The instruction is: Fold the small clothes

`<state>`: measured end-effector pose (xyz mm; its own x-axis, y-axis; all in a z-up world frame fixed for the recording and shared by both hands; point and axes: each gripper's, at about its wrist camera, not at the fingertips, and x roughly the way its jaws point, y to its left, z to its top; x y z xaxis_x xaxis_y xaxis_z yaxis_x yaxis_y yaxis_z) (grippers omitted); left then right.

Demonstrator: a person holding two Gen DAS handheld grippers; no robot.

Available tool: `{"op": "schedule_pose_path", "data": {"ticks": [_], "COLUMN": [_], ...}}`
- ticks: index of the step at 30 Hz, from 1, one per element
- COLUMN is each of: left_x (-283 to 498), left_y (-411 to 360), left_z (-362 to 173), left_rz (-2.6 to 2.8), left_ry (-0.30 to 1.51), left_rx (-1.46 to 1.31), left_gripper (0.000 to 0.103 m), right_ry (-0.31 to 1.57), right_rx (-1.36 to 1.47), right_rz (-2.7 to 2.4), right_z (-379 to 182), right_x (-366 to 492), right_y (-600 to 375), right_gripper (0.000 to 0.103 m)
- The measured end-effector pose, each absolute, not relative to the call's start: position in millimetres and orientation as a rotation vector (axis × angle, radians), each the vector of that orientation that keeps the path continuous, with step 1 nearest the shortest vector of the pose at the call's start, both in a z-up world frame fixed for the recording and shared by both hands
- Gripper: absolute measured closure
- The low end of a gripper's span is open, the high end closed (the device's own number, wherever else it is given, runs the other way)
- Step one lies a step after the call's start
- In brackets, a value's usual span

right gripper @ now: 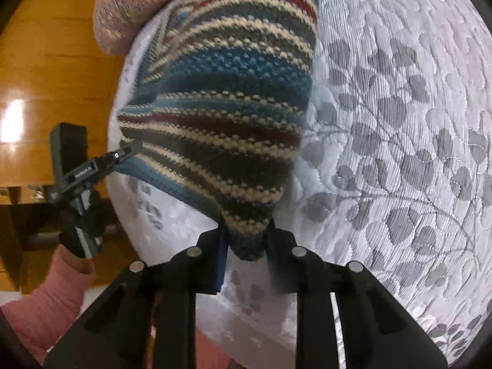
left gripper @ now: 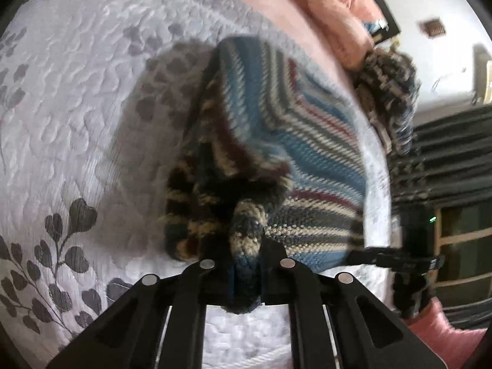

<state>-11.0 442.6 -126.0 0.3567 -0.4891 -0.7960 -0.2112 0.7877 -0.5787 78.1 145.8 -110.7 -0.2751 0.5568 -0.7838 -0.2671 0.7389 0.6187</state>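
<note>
Over the quilted white bedspread (left gripper: 61,117) with its grey leaf print, I am holding a striped knit garment (left gripper: 276,129) lifted between both tools. My left hand-held gripper (left gripper: 246,264) is pinching a bunched corner of the knit, and my right hand-held gripper (right gripper: 246,246) is pinching another corner, with the fabric sagging between them. A pink sleeve (right gripper: 46,301) is showing at the lower left of the right wrist view.
</note>
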Motion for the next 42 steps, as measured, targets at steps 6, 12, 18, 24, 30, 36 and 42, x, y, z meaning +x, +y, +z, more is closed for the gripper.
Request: {"op": "schedule_pose_path", "data": {"ticks": [6,12,18,24,30,36,42], "left_x": [-7.3,-7.7,-20.8,-6.0,55.8,89.5,89.6], "left_y": [440.4,433.5,442.5,475.8,475.3,474.6,468.4], "left_z": [-144.5,-137.4,-102.2,-75.8,-88.5,-103.8,-81.2], "left_rz": [-0.185,-0.184,-0.209,-0.215,-0.184,-0.166,-0.128], "left_ry": [1.221,1.212,1.164,1.053,1.067,1.072,0.973], "left_rx": [-0.676,-0.652,-0.646,-0.748,-0.727,-0.728,-0.584], "left_gripper": [0.092,0.088,0.066,0.056,0.056,0.078,0.093], "right_ry": [1.696,1.696,1.637,1.551,1.501,1.489,1.473], "right_rx": [0.221,0.234,0.192,0.247,0.233,0.185,0.133], "right_rz": [0.781,0.777,0.777,0.757,0.727,0.73,0.726], "right_z": [-132.3,-132.5,-108.3,-79.7,-78.4,-90.3,-94.0], "right_x": [76.6,77.1,79.8,107.7,142.5,148.3,141.6], "right_y": [147.5,150.7,137.4,124.4,147.4,165.4,176.0], "right_gripper": [0.083,0.079,0.048,0.038,0.037,0.037,0.037]}}
